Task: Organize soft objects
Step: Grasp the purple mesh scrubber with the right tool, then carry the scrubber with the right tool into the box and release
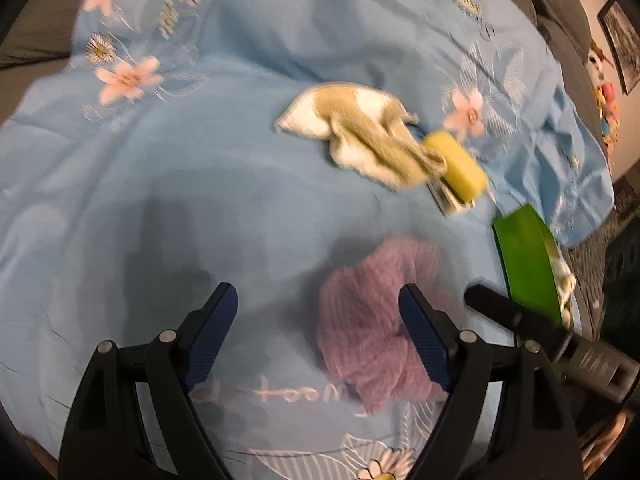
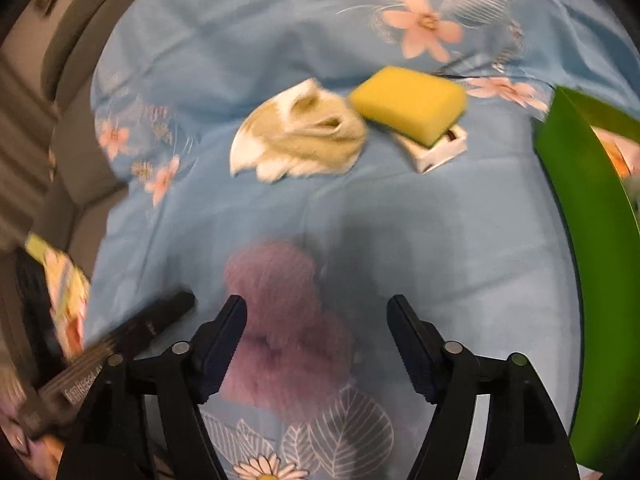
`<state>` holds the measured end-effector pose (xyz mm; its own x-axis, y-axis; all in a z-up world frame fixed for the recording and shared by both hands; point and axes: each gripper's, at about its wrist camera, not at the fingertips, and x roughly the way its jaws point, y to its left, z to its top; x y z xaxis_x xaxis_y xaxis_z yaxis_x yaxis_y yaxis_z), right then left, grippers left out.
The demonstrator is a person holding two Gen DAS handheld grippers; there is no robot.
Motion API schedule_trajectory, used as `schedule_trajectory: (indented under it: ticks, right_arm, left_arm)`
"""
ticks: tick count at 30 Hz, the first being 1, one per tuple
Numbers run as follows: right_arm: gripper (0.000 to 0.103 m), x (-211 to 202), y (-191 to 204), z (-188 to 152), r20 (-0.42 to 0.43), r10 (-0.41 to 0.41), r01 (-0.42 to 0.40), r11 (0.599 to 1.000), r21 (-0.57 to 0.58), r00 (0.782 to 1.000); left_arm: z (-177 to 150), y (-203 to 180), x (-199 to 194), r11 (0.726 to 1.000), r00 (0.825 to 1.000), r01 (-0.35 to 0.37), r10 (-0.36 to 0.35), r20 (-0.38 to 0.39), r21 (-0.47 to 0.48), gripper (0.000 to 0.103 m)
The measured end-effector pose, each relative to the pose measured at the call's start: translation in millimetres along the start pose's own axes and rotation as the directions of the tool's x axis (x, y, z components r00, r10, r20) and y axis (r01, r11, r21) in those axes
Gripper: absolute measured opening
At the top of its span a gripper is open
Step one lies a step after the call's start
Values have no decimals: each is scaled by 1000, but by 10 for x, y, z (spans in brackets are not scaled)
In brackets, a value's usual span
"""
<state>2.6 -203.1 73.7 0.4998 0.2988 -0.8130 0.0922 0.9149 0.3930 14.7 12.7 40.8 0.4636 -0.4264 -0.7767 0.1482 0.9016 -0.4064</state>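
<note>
A purple mesh pouf (image 1: 368,320) lies on the blue flowered bedspread (image 1: 160,180). My left gripper (image 1: 316,292) stands open just above it, its right finger in front of the pouf. In the right wrist view the pouf (image 2: 280,312) sits under and beside the left finger of my right gripper (image 2: 317,304), whose jaws are open and press on nothing. Further off lie a crumpled beige-and-white cloth (image 1: 360,132) (image 2: 304,136) and a yellow sponge (image 1: 456,160) (image 2: 408,100). The sponge rests on a small white box (image 2: 440,152).
A green bin (image 1: 524,256) (image 2: 592,280) stands at the right edge of the bedspread (image 2: 440,240). Each view catches the other gripper's black finger: one at the right (image 1: 520,316), one at the left (image 2: 152,320). Grey bedding lies beyond the spread's edges.
</note>
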Motion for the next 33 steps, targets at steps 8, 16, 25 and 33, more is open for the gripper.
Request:
schedule_trajectory:
  ticks: [8, 16, 25, 33]
  right_arm:
    - [68, 400, -140, -78, -141, 157, -142, 984, 110, 978]
    - [34, 501, -85, -112, -118, 256, -233, 957, 175, 960]
    - [32, -216, -167, 79, 91, 278, -287, 951, 114, 956]
    - [32, -949, -907, 150, 329, 216, -299, 927, 226, 919]
  left_arm:
    - [-146, -228, 302, 995, 994, -12, 22, -103, 98, 44]
    - [-173, -358, 336, 989, 995, 30, -15, -99, 144, 8]
    - [-2, -889, -162, 973, 989, 33, -64, 131, 228, 8]
    - [117, -1882, -176, 911, 971, 94, -174, 167, 402, 8]
